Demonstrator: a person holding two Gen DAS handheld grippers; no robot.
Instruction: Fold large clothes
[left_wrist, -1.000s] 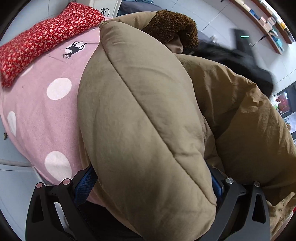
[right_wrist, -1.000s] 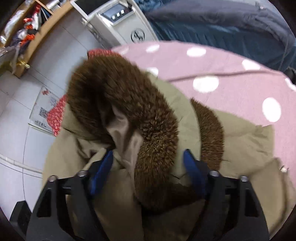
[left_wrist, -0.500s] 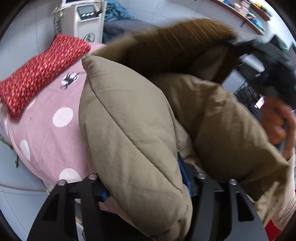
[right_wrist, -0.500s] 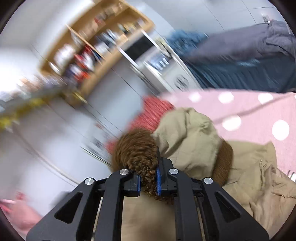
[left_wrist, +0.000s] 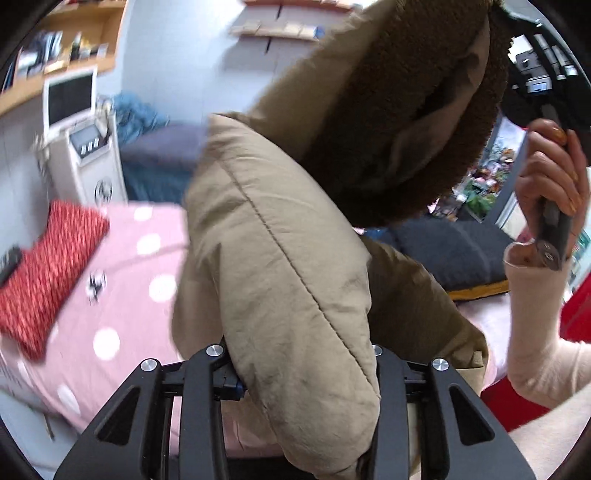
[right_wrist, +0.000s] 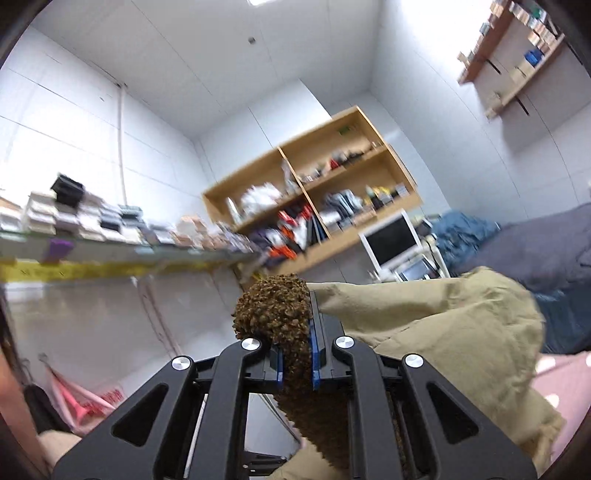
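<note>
The left gripper (left_wrist: 301, 373) has its jaws clamped on a thick roll of the tan padded coat with brown fleece collar (left_wrist: 280, 258); the right gripper (right_wrist: 295, 354) pinches the collar. The coat hangs above the pink polka-dot bed (left_wrist: 122, 295). It looks bulky, soft and springy; seams and collar offer firmer holds.

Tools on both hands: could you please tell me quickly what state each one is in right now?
Left tool: closed on the padded tan coat.
Right tool: closed on the coat's brown fur trim.
</note>
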